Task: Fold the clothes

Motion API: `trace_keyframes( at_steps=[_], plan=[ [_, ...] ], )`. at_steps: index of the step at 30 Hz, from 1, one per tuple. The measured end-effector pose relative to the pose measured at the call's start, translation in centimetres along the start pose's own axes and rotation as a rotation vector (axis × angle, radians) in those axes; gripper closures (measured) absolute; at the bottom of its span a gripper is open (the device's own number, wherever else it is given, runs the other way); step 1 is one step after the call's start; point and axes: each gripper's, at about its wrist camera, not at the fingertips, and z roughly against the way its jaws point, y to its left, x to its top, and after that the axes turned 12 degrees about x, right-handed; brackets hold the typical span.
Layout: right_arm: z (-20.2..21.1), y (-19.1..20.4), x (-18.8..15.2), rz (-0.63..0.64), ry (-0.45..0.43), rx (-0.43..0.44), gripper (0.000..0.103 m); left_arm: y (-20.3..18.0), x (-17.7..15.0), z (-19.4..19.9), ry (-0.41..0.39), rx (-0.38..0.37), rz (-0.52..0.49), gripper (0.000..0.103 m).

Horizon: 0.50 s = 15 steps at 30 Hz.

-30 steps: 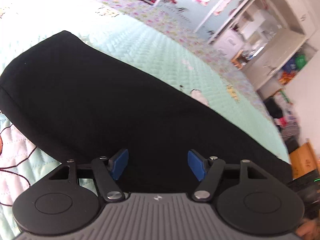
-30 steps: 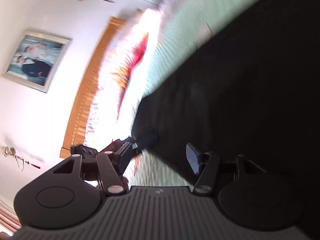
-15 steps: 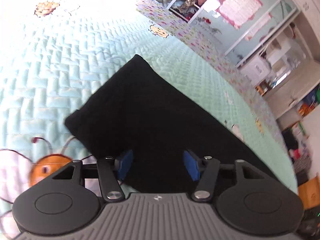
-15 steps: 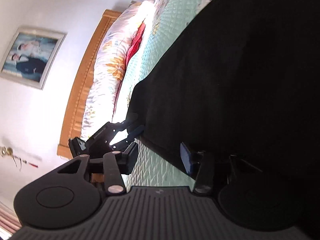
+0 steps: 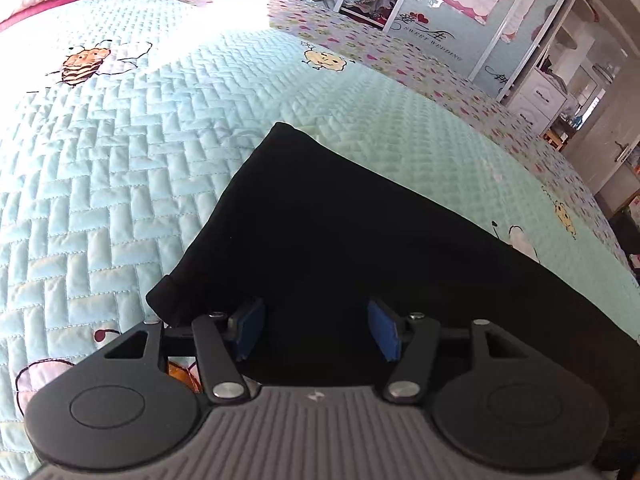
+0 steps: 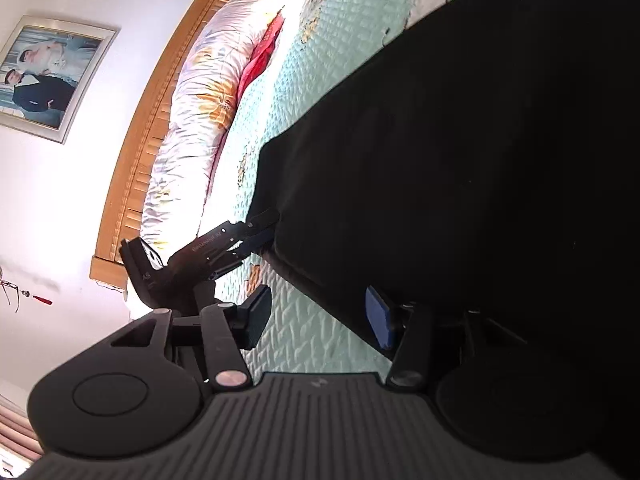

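Black garment (image 5: 360,248) lay flat on the quilted mint bedspread (image 5: 120,160), one corner pointing toward the pillow end of the bed. Left gripper (image 5: 316,330) hovered over the garment's near edge, jaws released, blue pads apart with cloth below them, nothing pinched. Right gripper (image 6: 320,316) sat at the garment's edge, jaws opening, hem running between the pads, not clamped. Headboard (image 6: 160,120) and pillow (image 6: 200,108) off behind.

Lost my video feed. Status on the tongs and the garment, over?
Left tongs open over black garment, not pinching. Right tongs opening, straddling its near edge. Garment flat on quilted bedspread. Nothing in the way.
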Motion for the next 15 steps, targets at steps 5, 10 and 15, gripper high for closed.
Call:
trace_keyframes(
  at_steps=[5, 10, 15],
  plan=[
    [-1.6, 1.5, 1.7, 0.037, -0.073, 0.069, 0.041, -0.5, -0.1, 0.0, -0.012, 0.004, 0.005, 0.041],
    [-5.8, 0.2, -0.6, 0.028, 0.037, -0.010, 0.050, -1.3, -0.5, 0.0, -0.039, 0.022, -0.050, 0.038],
    [-6.4, 4.9, 2.7, 0.108, 0.013, 0.011, 0.043, -1.8, -0.8, -0.1, -0.050, 0.032, -0.086, 0.033]
  ],
)
